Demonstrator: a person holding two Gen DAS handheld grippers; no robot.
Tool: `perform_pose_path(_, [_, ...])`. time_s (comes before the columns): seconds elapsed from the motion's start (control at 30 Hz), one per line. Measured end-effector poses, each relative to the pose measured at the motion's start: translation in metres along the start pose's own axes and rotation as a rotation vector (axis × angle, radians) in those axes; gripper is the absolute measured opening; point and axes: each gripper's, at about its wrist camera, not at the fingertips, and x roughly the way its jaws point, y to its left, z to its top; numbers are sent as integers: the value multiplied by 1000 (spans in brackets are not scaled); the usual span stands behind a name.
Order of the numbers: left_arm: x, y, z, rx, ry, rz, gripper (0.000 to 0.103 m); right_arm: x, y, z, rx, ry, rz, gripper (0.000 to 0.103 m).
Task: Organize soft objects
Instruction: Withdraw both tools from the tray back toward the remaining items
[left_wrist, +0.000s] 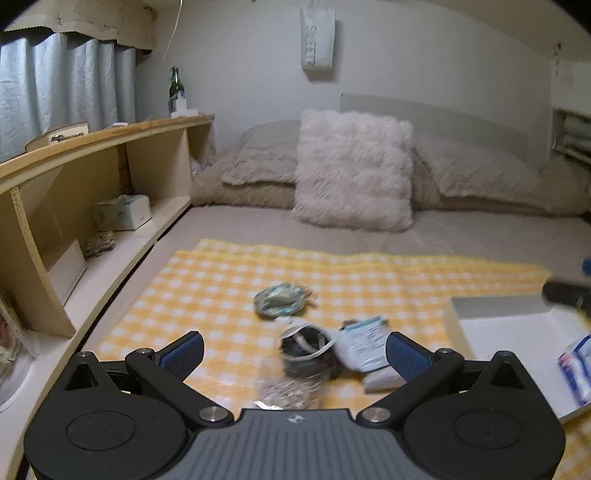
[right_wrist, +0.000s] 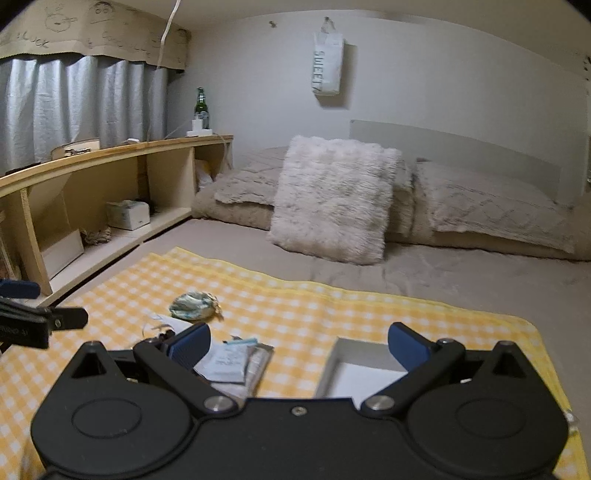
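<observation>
On the yellow checked cloth (left_wrist: 229, 273) lie a crumpled green-patterned pouch (left_wrist: 280, 300), a dark item in a clear bag (left_wrist: 304, 356) and white flat packets (left_wrist: 364, 341). My left gripper (left_wrist: 295, 352) is open, low over the dark bagged item, which sits between its blue pads. A white shallow box (left_wrist: 517, 332) with a blue-and-white pack (left_wrist: 576, 363) inside lies to the right. In the right wrist view my right gripper (right_wrist: 299, 345) is open over the cloth, between the packets (right_wrist: 231, 363) and the white box (right_wrist: 365, 369). The pouch (right_wrist: 192, 305) lies further off.
A fluffy white cushion (left_wrist: 354, 168) leans on beige pillows (left_wrist: 476, 171) at the bed's head. A wooden shelf unit (left_wrist: 103, 155) runs along the left with a tissue box (left_wrist: 123, 212) and a green bottle (left_wrist: 176, 86). The left gripper's side (right_wrist: 40, 321) shows at the right wrist view's left edge.
</observation>
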Motion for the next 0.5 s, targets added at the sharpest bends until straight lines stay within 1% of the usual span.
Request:
perform_pose_path(0.03, [5,3,-2,11,14,10,103,4,3,2,-7,-9,1,103])
perform_pose_path(0.1, [15,7,-6,40,40,27,103,13,9,5,-21,-32,-28,103])
perform_pose_path(0.2, [31,9,-12,93,77,46,103,31,14,8,-30,-34,-70,103])
perform_pose_path(0.3, [50,9,-22,147,138,52,103,50,15,11,-17,-11,-44,103])
perform_pose_path(0.4, [66,7,-29,161,194,42,103,73,14,11,43,21,-13,103])
perform_pose_path(0.5, [82,5,-35,178,238,30,103,97,16,9,94,52,-16,103])
